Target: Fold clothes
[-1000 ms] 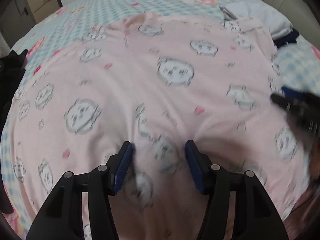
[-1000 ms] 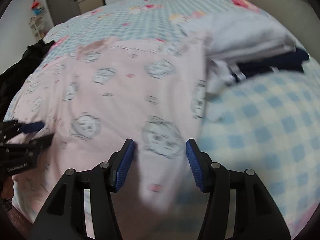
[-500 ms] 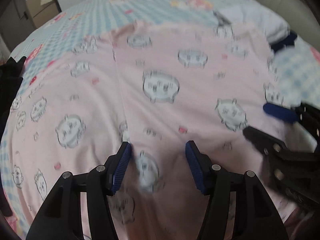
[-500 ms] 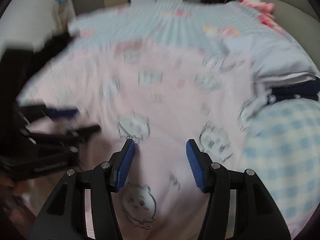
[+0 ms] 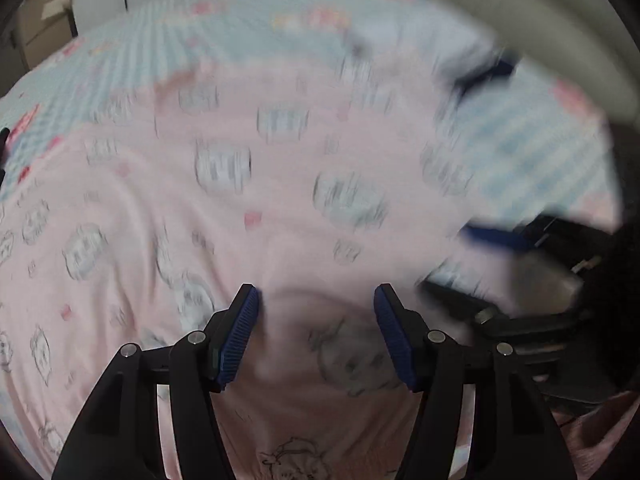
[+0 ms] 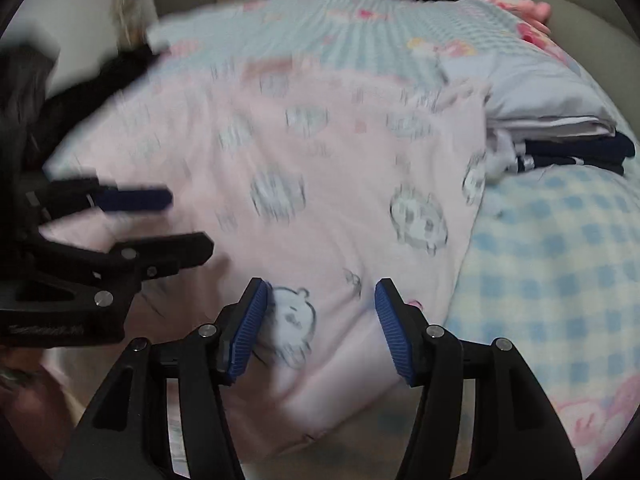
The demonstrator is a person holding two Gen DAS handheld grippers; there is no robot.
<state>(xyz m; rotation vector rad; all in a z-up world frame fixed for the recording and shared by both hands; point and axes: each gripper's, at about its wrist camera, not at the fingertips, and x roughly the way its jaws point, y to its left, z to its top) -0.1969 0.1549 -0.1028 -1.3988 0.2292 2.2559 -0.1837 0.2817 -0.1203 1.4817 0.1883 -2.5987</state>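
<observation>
Evidently both left tongs (image 5: 316,300) and right tongs (image 6: 322,294) gape, just widened, empty over the pink garment (image 6: 320,168).

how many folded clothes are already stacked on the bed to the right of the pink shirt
2 visible: a folded white fabric garment on top and a folded navy fabric garment beneath it, stacked beside the pink printed shirt. More layers could be hidden inside the stack.

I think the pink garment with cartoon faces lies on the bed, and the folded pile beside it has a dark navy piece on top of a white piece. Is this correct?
Not quite. The pink garment with cartoon faces does lie on the bed, but in the folded pile the white piece is on top and the dark navy piece is underneath. The right wrist view shows this.
</observation>
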